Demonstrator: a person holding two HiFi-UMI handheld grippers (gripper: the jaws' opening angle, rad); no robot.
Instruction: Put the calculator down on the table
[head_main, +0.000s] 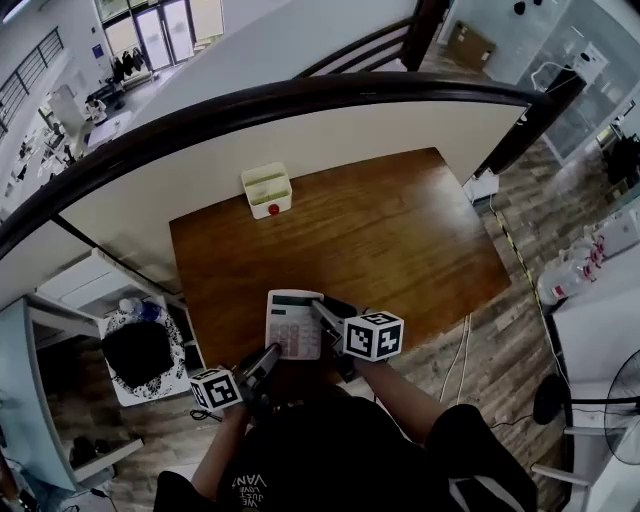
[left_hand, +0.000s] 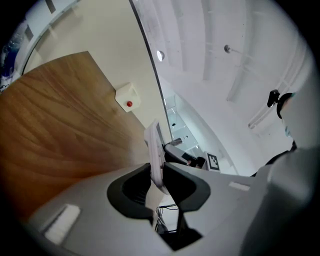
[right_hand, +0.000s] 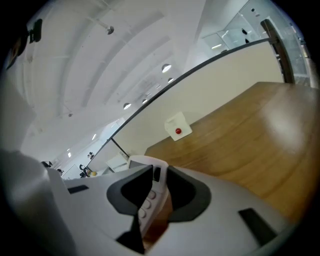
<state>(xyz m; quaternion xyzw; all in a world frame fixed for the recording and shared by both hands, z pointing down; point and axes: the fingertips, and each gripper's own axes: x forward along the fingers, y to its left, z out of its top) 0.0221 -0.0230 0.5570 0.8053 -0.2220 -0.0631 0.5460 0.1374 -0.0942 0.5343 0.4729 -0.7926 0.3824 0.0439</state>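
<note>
A white calculator (head_main: 293, 322) hangs over the near edge of the brown wooden table (head_main: 390, 230), held from both sides. My left gripper (head_main: 270, 356) is shut on its near left corner. My right gripper (head_main: 323, 313) is shut on its right edge. In the left gripper view the calculator (left_hand: 155, 150) stands edge-on, pinched between the dark jaws of the left gripper (left_hand: 159, 172). In the right gripper view its round keys (right_hand: 148, 197) show between the jaws of the right gripper (right_hand: 156, 182). Whether it touches the tabletop I cannot tell.
A small white box with a red button (head_main: 267, 188) stands at the table's far left edge, against a low cream partition topped by a dark curved rail (head_main: 300, 95). A stool with a black bundle (head_main: 140, 352) sits left of the table. Cables (head_main: 455, 365) lie on the floor at the right.
</note>
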